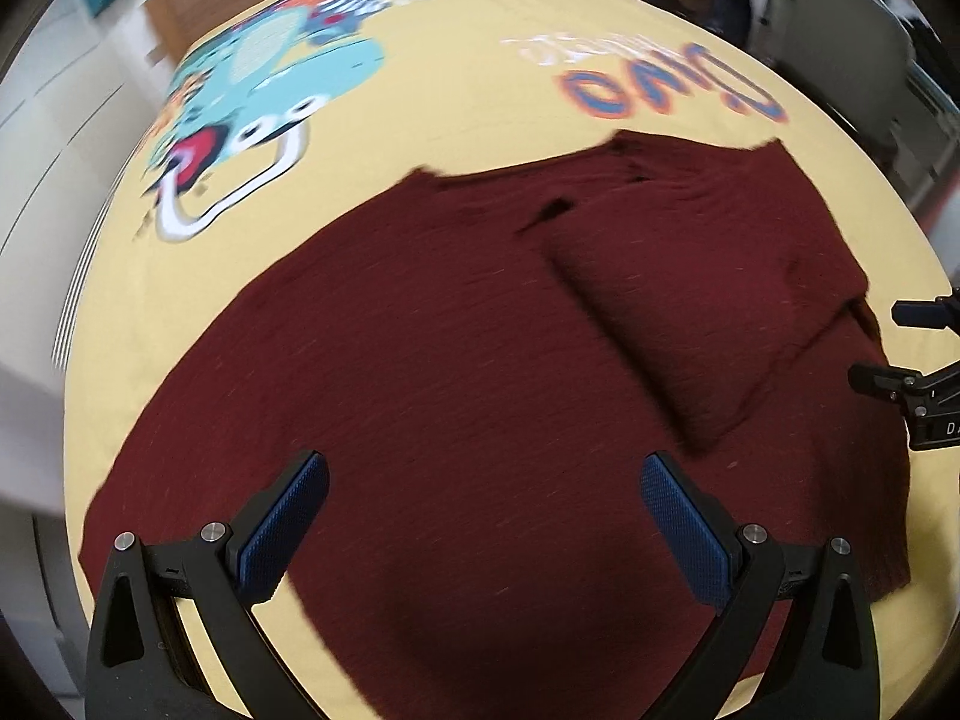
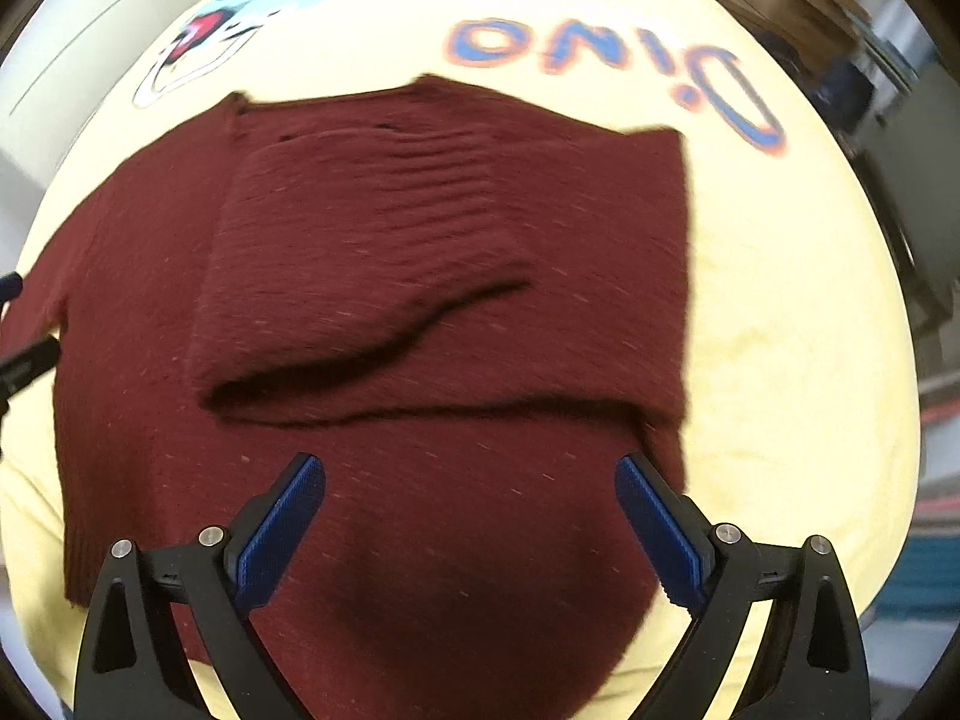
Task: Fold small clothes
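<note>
A dark red knit sweater (image 1: 456,360) lies flat on a yellow cloth; it also fills the right wrist view (image 2: 420,480). One sleeve (image 1: 678,324) is folded across its body, and shows in the right wrist view (image 2: 360,264) as a raised flap. My left gripper (image 1: 483,516) is open and empty, hovering over the sweater's near part. My right gripper (image 2: 471,516) is open and empty above the sweater's lower part; it also shows at the right edge of the left wrist view (image 1: 912,348).
The yellow cloth (image 1: 456,102) carries a cartoon dinosaur print (image 1: 258,90) and the word "DINO" (image 2: 600,60). A brown table edge (image 1: 174,6) shows behind it. A grey chair (image 1: 852,66) and boxes stand at the back right.
</note>
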### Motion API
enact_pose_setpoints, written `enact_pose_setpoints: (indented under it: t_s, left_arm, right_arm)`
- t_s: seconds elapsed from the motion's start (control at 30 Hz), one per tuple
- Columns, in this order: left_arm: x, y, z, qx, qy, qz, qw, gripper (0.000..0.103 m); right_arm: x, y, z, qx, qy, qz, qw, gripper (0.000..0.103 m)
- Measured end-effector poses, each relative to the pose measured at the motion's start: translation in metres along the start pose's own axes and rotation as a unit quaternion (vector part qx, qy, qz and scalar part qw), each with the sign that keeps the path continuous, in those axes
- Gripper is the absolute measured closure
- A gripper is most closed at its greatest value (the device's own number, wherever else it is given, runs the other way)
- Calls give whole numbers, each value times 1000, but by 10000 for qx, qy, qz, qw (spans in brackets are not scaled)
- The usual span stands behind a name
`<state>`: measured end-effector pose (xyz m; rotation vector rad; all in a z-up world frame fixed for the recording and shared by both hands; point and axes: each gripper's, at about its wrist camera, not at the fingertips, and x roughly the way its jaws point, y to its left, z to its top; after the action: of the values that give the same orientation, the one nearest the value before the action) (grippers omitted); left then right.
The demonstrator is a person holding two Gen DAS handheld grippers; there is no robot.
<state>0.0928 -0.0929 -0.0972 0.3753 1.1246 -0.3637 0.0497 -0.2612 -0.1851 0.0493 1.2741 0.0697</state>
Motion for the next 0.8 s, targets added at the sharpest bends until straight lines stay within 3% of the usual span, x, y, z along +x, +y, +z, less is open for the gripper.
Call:
enact_pose_setpoints:
  t_s: [0.13, 0.4, 0.67, 0.73, 0.8]
  left_arm:
    - [11, -39, 21, 411, 2, -181, 9990, 1]
    - [52, -103, 46, 1241, 262, -126, 9918, 1]
    - [100, -129, 56, 1485, 627, 254, 9866, 2]
    - [105, -124, 58, 1404, 634, 331, 9875, 4]
    - [108, -118, 61, 1364, 681, 323, 9878, 17]
  right_arm:
    - [-6, -15, -10, 348, -39, -20, 9994, 5]
    - [-11, -46, -30, 889, -97, 97, 9959, 5]
    - [-4, -70, -42, 1174, 3, 114, 9930, 5]
    - [-4, -74, -44, 1284, -9, 143, 9916, 5]
    - [-5, -76, -46, 1344, -20, 191, 9907, 5]
